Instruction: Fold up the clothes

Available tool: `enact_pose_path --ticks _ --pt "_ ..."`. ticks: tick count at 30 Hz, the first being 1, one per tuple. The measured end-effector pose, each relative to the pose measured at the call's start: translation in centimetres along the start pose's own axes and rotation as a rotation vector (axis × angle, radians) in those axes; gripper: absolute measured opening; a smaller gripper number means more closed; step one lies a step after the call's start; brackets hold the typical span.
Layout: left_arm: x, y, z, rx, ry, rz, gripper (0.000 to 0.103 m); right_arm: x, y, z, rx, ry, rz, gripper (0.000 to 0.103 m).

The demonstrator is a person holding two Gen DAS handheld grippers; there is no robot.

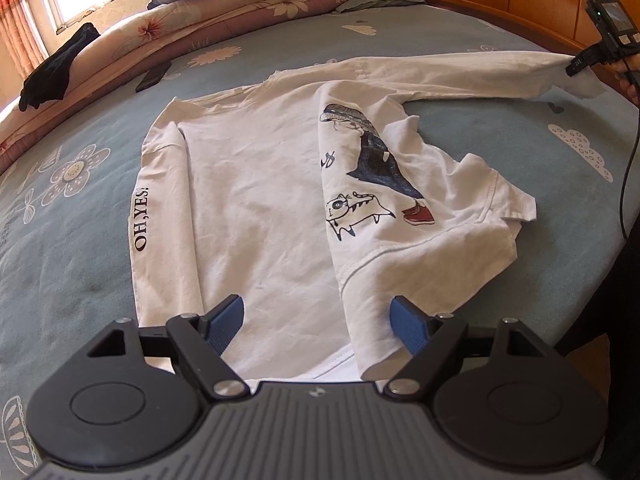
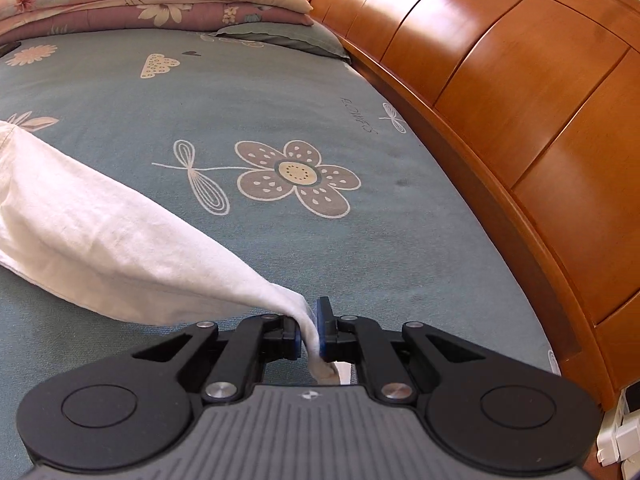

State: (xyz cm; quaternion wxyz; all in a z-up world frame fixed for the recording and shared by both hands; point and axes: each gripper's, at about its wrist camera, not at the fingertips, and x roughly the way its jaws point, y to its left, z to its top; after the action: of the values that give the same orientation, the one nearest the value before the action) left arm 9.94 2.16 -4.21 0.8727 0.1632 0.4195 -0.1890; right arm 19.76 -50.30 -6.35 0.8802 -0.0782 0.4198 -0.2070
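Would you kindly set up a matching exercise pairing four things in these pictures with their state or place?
Things:
1. left gripper
2. right gripper
3. white shirt
4. black cloth

States or places:
A. lying on the folded quilts by the window
B. shut on the sleeve end
C. spread on the blue bedsheet, one side folded over
D. open above the shirt's hem

Pairs: 1-D, 2-B, 3-C, 4-A

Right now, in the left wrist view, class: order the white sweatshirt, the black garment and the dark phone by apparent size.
1. white sweatshirt
2. black garment
3. dark phone
Both dark items lie farther away, so true sizes stay unsure.
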Motion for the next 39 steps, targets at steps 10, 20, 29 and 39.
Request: enact_pose_path --ticks 10,20,29,39 --pt "0.5 0.3 0.3 -0.014 0.002 0.014 0.081 0.4 0.8 2.6 0.001 -0.030 -0.084 0.030" --pt "0.4 0.9 0.4 -0.014 -0.003 0.020 0.081 -3.6 3.9 2.2 -0.028 -0.062 0.087 0.058" --pt "-1.8 3.4 -1.0 -0.068 -0.038 0.053 0.081 -13.8 9.0 2.5 -0.034 -0.027 0.501 0.070" --pt "-3.8 8.5 -4.5 -0.227 -0.050 0.078 0.081 -20.1 18.4 -3.5 -0.137 0.136 0.790 0.075"
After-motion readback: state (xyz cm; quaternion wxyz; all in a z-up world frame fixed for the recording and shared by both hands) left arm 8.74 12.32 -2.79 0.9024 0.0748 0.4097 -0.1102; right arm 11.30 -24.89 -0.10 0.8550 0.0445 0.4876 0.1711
